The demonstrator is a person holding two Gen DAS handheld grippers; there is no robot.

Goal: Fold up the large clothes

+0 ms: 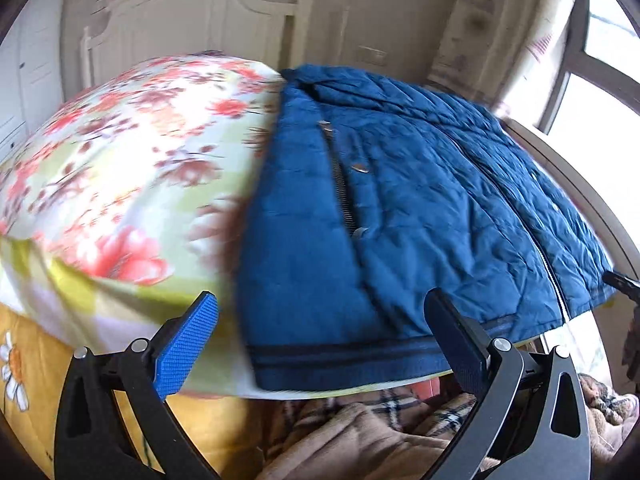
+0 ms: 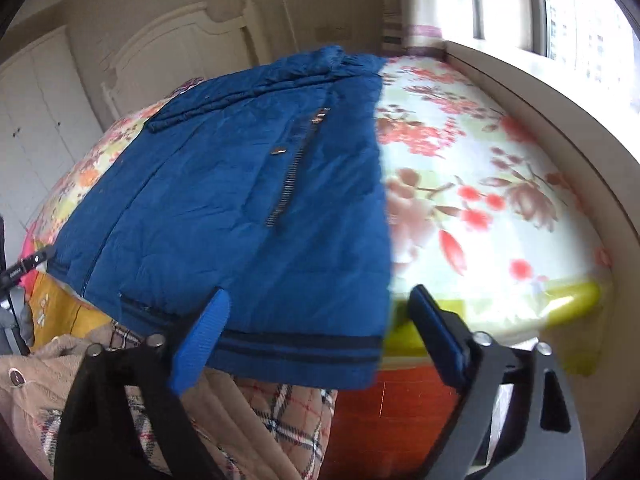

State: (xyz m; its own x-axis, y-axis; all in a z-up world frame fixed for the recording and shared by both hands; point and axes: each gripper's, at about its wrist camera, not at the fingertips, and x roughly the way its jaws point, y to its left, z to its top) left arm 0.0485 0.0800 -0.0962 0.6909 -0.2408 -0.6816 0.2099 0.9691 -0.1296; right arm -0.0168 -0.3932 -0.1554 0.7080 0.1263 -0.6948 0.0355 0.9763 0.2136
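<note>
Jacket: a blue quilted jacket lies spread flat, front up, on the bed, its collar toward the headboard and its striped hem toward me at the foot edge.
Hem band: two dark stripes run along the jacket's lower border, which overhangs the near edge of the bed slightly.
Zippers: a slanted pocket zipper with a metal pull shows on the chest panel; a long front zipper runs down toward the hem.
My left gripper: jaws spread wide apart, holding nothing; it hovers just short of the hem, with the jacket's left corner between my two blue-padded fingers.
My right gripper: jaws likewise wide apart and holding nothing; it sits in front of the jacket's right hem corner, one pad over the hem band, the other beyond the side edge.
Bed cover: a floral sheet, red and brown blossoms on pale green, bare on both sides of the jacket.
Headboard: a cream arched panel behind the collar.
Other clothing: a beige garment with plaid lining is heaped below the foot of the bed, beneath my grippers.
Window: bright panes beside the bed's right side.
</note>
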